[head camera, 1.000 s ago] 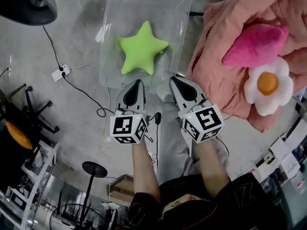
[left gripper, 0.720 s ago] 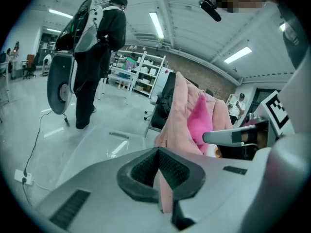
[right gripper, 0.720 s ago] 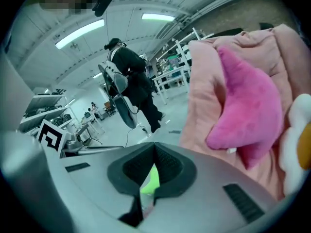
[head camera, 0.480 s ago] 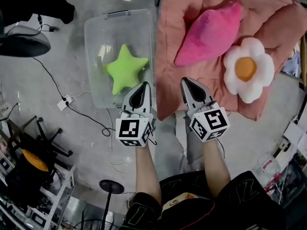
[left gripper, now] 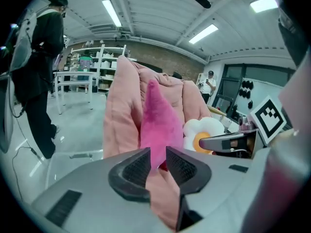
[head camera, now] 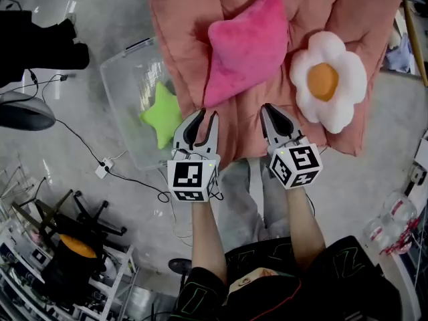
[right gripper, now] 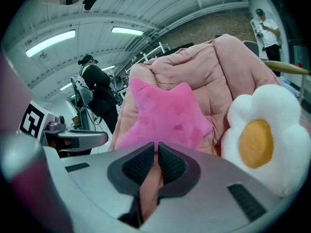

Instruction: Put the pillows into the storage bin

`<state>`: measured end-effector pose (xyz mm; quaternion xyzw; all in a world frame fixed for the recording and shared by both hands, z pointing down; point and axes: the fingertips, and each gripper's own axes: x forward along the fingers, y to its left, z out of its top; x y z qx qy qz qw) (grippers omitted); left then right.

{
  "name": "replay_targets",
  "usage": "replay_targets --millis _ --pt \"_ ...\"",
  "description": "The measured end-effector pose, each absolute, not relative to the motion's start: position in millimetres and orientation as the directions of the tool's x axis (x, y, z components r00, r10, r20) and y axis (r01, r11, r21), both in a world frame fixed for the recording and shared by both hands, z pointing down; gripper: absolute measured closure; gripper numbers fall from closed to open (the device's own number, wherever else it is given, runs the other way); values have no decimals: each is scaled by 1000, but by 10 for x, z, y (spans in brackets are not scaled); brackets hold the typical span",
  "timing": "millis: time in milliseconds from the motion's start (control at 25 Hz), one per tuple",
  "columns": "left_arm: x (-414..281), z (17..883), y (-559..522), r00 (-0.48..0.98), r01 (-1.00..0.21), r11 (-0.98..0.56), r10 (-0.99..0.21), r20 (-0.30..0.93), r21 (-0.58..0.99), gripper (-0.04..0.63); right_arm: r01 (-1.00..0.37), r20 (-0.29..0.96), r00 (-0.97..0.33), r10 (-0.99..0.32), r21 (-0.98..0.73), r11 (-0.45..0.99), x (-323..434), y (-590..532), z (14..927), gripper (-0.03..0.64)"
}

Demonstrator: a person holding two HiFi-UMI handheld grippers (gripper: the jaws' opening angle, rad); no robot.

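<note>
A pink pillow (head camera: pixel 247 45) and a white flower pillow (head camera: pixel 328 82) with an orange centre lie on a pink quilt (head camera: pixel 187 19). A green star pillow (head camera: pixel 160 116) rests inside the clear storage bin (head camera: pixel 124 85) left of the quilt. My left gripper (head camera: pixel 206 116) hovers at the quilt's near edge, just below the pink pillow (left gripper: pixel 158 120). Its jaws have just been opening and stand slightly apart with nothing between them. My right gripper (head camera: pixel 269 109) is shut and empty, between the pink pillow (right gripper: pixel 165 118) and the flower pillow (right gripper: pixel 262 137).
Cables and a power strip (head camera: pixel 102 170) lie on the concrete floor left of the bin. Black stands and a chair base (head camera: pixel 73 212) crowd the lower left. A person in black (left gripper: pixel 41 76) stands beyond the quilt, with shelves behind.
Both grippers moved from the bin's near edge rightward to the quilt, below the pink pillow. The left jaws, shut before, now show a small gap.
</note>
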<state>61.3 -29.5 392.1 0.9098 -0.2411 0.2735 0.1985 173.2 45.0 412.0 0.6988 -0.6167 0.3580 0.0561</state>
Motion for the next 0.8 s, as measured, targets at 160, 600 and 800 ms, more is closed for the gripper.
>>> replay_targets --millis 160,600,800 --pt "929 4013 -256 702 -507 -847 -298 646 161 421 -882 591 -22 -806 -391 -263 2010 533 4318 526" --pt "1354 4351 -320 522 -447 -890 -338 783 -86 218 -844 673 -179 -718 -480 -239 2331 477 5197 304" --pt "1417 4424 -457 435 -431 -875 -416 799 -221 217 -828 676 -269 -686 -527 -194 2363 290 5592 263"
